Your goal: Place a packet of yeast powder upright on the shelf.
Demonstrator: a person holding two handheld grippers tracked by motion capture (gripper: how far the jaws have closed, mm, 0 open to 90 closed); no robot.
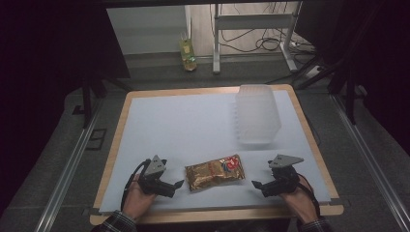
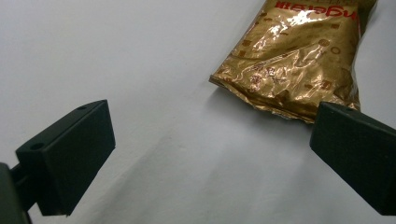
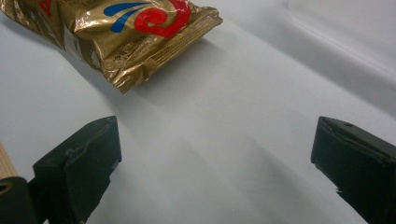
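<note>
Flat between both open tools [image 1: 180, 184] [image 1: 256, 184] lies the gold packet [image 1: 215, 172].

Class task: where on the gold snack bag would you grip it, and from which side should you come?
Grip the snack bag at a flat crimped end seam, coming in level from the side. It lies flat between the open left tool and right tool; its puffy middle would likely slip.

High view looks down and forward over the whole table [image 1: 145, 145]. The 2 gripper views sit low and close, facing inward from either side; all 3 share the gold packet [image 1: 214, 172] [image 2: 294, 60] [image 3: 121, 32].
</note>
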